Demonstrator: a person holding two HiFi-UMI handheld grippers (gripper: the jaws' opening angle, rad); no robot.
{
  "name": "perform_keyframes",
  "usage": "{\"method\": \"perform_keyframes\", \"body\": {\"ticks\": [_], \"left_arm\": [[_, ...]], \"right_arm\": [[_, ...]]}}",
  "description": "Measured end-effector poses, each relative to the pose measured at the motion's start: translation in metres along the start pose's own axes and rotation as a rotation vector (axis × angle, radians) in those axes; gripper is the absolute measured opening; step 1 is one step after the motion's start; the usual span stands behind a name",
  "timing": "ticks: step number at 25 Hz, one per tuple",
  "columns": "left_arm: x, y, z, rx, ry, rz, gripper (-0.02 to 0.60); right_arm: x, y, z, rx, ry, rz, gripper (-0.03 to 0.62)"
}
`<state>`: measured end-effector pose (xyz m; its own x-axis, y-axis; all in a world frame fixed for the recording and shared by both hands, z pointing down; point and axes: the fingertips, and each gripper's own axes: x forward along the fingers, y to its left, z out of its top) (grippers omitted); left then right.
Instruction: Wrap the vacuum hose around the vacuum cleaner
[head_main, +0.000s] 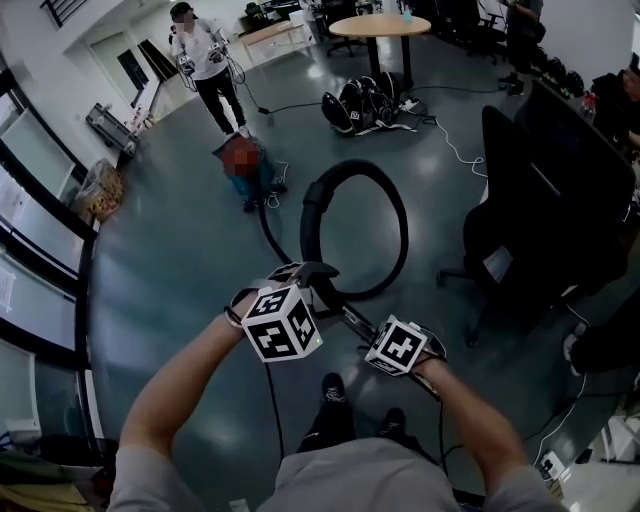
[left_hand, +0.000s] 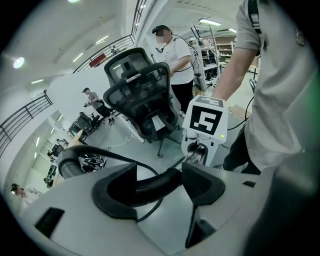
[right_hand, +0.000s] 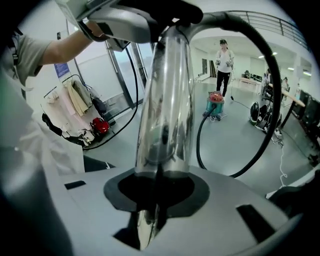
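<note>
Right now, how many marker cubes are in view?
2. The left cube sits mid-frame in the head view, at the hose loop's near end; the right cube is beside it, to the right. None seems hidden.

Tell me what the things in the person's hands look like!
They are pale grey tongs. The left tongs and right tongs have dark pads inside. Each carries a white cube, the left cube and the right cube, covered with black square patterns. The person wears a grey short-sleeved shirt.
</note>
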<state>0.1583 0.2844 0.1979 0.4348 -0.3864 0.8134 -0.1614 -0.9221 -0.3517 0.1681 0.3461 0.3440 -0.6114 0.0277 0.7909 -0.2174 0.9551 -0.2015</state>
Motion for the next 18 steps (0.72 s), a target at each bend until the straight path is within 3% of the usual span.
{"method": "perform_keyframes", "body": {"ticks": [10,18], "left_arm": [[0.006,0.004,-0.106,-0.047,0.017,-0.159,0.272],[0.007,-0.009,-0.179,0.032,0.088,-0.250,0.271]], "right_arm": [[0.046,-0.018,0.026,-0.104,0.188,-0.021,0.098],[0.064,-0.026,0.047,-0.188,0.327,-0.053,0.091]]}}
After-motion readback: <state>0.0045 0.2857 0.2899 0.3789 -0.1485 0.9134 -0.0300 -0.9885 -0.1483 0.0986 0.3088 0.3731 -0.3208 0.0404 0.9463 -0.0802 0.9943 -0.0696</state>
